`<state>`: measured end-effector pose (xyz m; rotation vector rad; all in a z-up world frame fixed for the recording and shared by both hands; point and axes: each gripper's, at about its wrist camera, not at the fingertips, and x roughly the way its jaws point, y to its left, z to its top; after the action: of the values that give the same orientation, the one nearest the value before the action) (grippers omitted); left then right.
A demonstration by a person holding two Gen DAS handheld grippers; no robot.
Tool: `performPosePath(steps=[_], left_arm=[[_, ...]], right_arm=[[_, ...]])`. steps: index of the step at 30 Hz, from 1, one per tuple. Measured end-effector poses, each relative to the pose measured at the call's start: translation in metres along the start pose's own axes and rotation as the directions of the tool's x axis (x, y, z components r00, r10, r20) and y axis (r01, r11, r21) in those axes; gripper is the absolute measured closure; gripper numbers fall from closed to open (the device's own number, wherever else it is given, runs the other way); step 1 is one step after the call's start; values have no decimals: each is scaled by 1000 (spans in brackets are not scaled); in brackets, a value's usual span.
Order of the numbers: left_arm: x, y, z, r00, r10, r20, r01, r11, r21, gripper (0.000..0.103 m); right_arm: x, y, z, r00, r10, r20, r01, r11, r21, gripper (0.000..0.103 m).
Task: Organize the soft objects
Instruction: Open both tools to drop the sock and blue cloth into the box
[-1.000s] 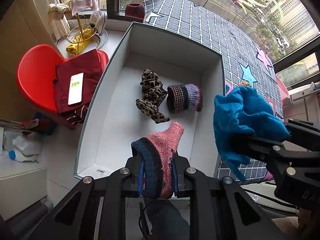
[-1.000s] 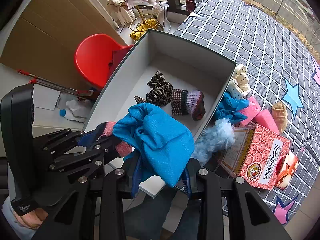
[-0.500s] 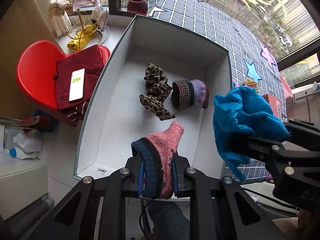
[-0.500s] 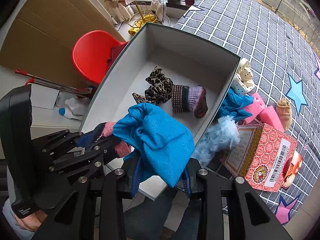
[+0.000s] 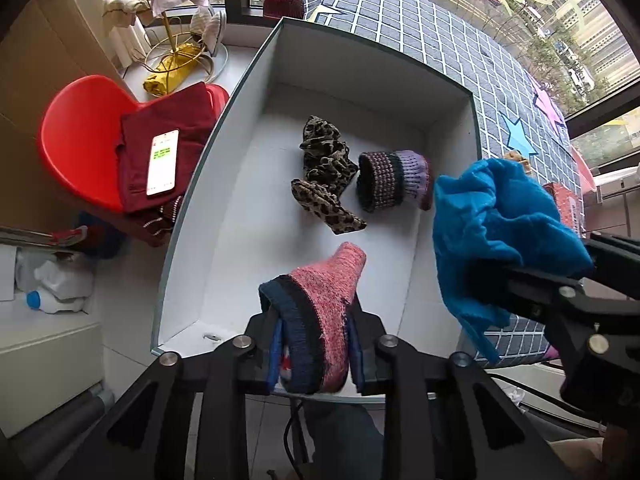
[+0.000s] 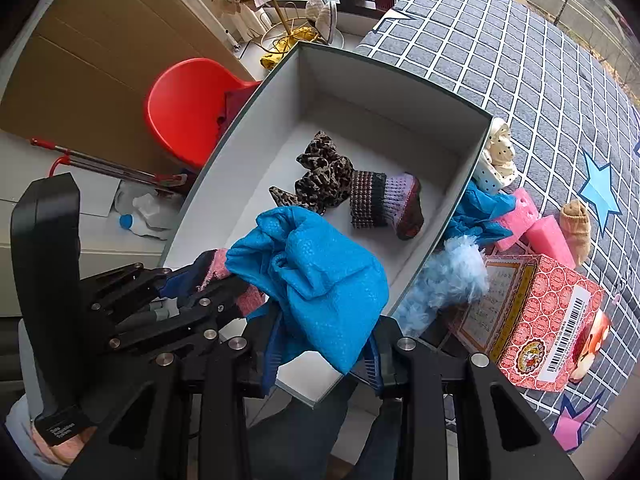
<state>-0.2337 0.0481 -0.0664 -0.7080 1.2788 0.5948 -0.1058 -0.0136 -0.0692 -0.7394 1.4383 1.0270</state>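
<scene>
A white open box [image 5: 192,184] lies below both grippers, with a leopard-print cloth [image 5: 324,172] and a purple-and-dark knitted sock [image 5: 392,180] on its floor. My left gripper [image 5: 316,344] points down over the box's near end. A pink sock with a navy cuff [image 5: 328,300] is between its jaws, which are opening while the pads still touch it. My right gripper [image 6: 322,356] is shut on a crumpled blue cloth [image 6: 320,280] just above the box's near right corner. The blue cloth [image 5: 492,232] also shows at the right of the left wrist view.
Left of the box stands a red chair [image 5: 80,140] with a dark red garment and a phone [image 5: 162,166]. On the checked tablecloth [image 6: 520,60] right of the box lie a patterned carton [image 6: 540,320], a pale blue fluffy piece [image 6: 448,276], pink sponges [image 6: 548,236] and a dotted cloth [image 6: 496,160].
The left jaws stand slightly wider around the pink sock than before. The sock stays between them. The right gripper and its blue cloth have not moved.
</scene>
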Motion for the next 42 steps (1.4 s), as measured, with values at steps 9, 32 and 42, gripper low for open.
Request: performPosePath(steps=[9, 32, 42], left_arm=[[-3, -1, -2, 999, 7, 33, -7, 1000, 2, 17], [-19, -30, 19, 992, -119, 46, 119, 993, 21, 0], [-21, -55, 31, 994, -103, 36, 102, 994, 48, 0]], right_arm=[[-7, -3, -1, 1000, -6, 29, 6, 1000, 11, 33], [-75, -65, 3, 982, -50, 181, 12, 979, 205, 13], [-91, -119, -6, 976, -78, 203, 10, 948, 317, 13]])
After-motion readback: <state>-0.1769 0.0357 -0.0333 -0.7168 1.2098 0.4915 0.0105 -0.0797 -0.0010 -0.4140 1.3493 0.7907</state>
